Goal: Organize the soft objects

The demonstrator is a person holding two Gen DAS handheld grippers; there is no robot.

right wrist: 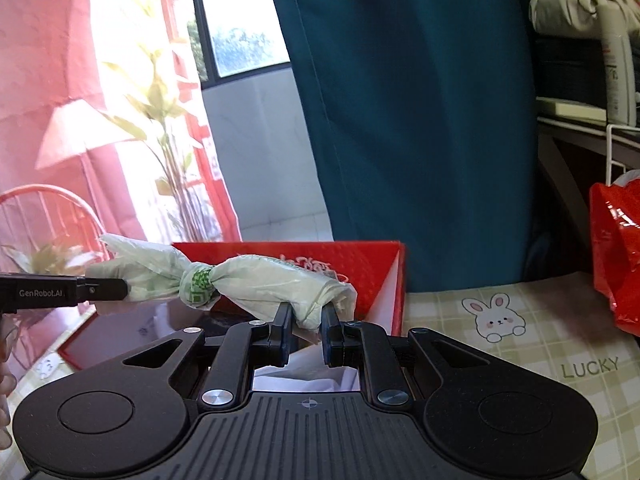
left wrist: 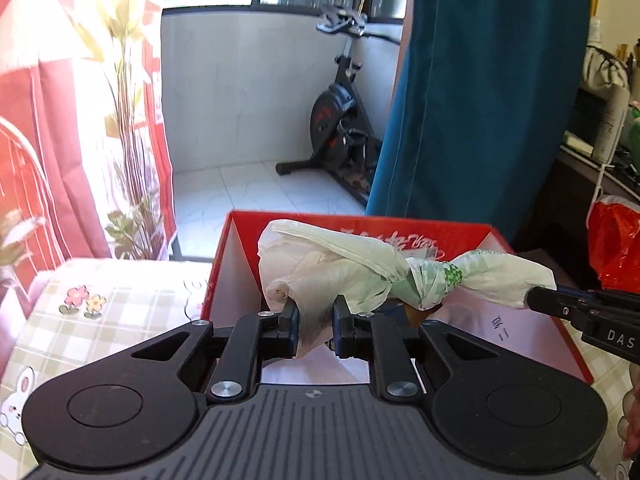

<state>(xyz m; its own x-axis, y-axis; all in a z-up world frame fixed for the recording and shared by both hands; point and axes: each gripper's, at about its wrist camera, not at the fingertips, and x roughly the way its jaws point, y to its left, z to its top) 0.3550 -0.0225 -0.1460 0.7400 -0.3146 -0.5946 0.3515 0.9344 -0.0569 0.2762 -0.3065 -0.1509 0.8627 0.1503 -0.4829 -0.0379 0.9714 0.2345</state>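
A white plastic bag (left wrist: 360, 268) with green print, tied into a knot (left wrist: 436, 280) at its middle, hangs stretched between both grippers above an open red box (left wrist: 248, 240). My left gripper (left wrist: 316, 320) is shut on one end of the bag. In the left wrist view the right gripper (left wrist: 536, 300) comes in from the right, shut on the other end. The right wrist view shows my right gripper (right wrist: 306, 326) shut on the bag (right wrist: 272, 280), with the knot (right wrist: 198, 282) and the left gripper (right wrist: 120, 290) further left. The red box (right wrist: 372, 268) lies below.
The box stands on a table with a checked rabbit-print cloth (right wrist: 520, 320). A red plastic bag (right wrist: 616, 248) sits at the right. Behind hang a teal curtain (left wrist: 480, 100) and a red patterned curtain (left wrist: 60, 140). An exercise bike (left wrist: 340, 120) stands on the balcony.
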